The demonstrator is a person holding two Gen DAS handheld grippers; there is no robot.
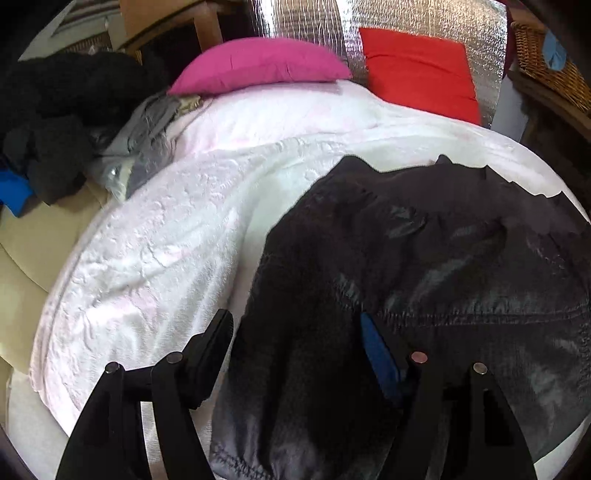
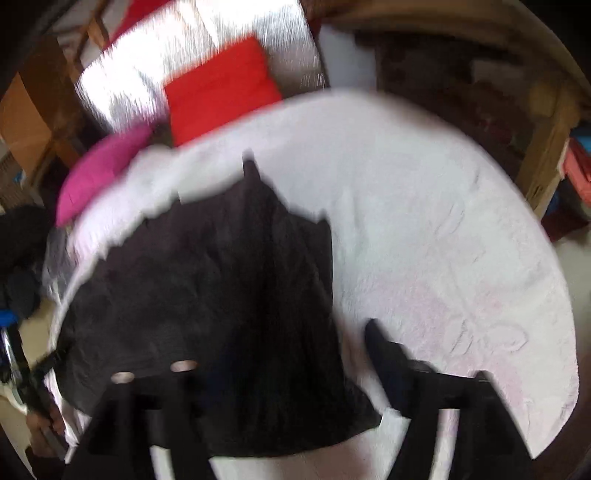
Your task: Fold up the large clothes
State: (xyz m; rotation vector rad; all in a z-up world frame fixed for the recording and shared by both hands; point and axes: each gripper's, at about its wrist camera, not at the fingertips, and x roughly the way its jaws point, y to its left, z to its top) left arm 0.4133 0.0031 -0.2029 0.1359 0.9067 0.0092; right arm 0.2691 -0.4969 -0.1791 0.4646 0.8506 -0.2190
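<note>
A large black garment [image 1: 424,266] lies spread on the white blanket [image 1: 166,240] that covers the bed. My left gripper [image 1: 295,332] is open, its jaws wide apart over the garment's near left edge; its right finger with the blue pad [image 1: 378,356] rests over the cloth and its left finger [image 1: 218,339] is over the blanket. In the blurred right wrist view the garment [image 2: 221,295] fills the lower left. My right gripper [image 2: 280,354] is open over its near right corner, with its right finger [image 2: 384,350] over the blanket [image 2: 443,240].
A pink pillow [image 1: 258,64] and a red pillow [image 1: 417,70] lie at the head of the bed against a silver foil panel [image 1: 303,22]. A pile of dark and grey clothes [image 1: 74,122] sits at the left. A wicker basket [image 1: 546,59] stands far right.
</note>
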